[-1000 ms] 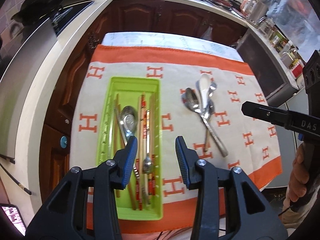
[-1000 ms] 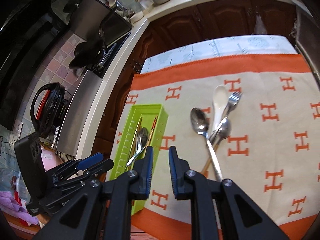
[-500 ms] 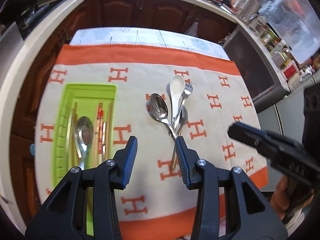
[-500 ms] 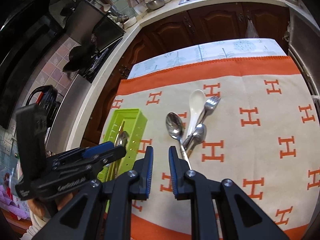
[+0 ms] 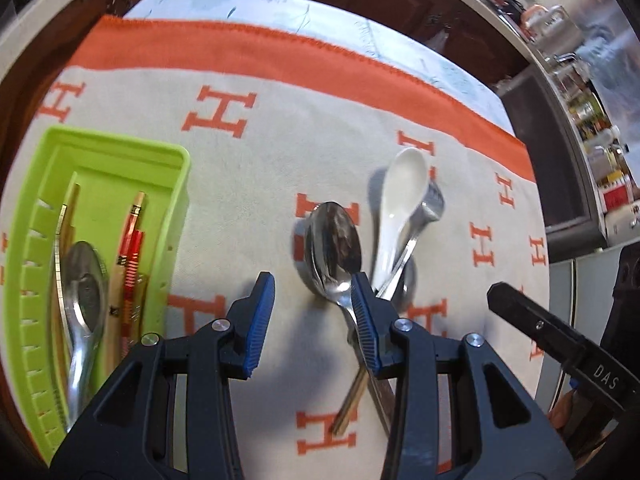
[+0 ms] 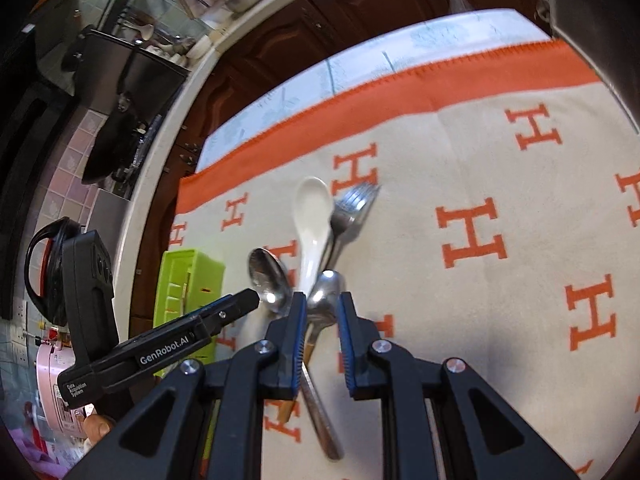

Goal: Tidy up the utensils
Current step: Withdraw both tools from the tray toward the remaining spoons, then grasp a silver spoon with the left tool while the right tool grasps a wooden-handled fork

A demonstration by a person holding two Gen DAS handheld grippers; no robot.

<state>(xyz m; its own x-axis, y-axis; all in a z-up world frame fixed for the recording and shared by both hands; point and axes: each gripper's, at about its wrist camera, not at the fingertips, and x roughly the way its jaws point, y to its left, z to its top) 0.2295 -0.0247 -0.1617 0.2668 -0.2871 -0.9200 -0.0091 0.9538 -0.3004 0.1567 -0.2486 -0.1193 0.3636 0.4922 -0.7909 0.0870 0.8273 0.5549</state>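
Utensils on cloth: four loose pieces lie crossed in one small heap, right of the tray.
Cloth [image 5: 280, 168]: beige woven fabric, orange border, many orange "H" letters.
Tray [image 5: 176, 216]: one, lime green plastic, long, with slots along its wall; inside are one steel spoon [image 5: 82, 292], a red-patterned chopstick [image 5: 130, 256] and some pale wooden sticks, number not clear.
Left gripper [image 5: 308, 320]: black body, blue ribbed pads, jaws wide apart, holding nothing; printed "GenRobot.AI" in the right wrist view.
Right gripper [image 6: 322, 320]: same build, jaws apart with a narrower gap, low over the heap; "DAS" readable in the left wrist view.
Large spoon [image 5: 334, 248]: polished steel, oval bowl.
Soup spoon [image 5: 400, 204]: white, probably ceramic, deep.
Fork [image 6: 352, 208]: steel, tines pointing away.
Small spoon [image 6: 326, 292]: steel bowl, tan handle.
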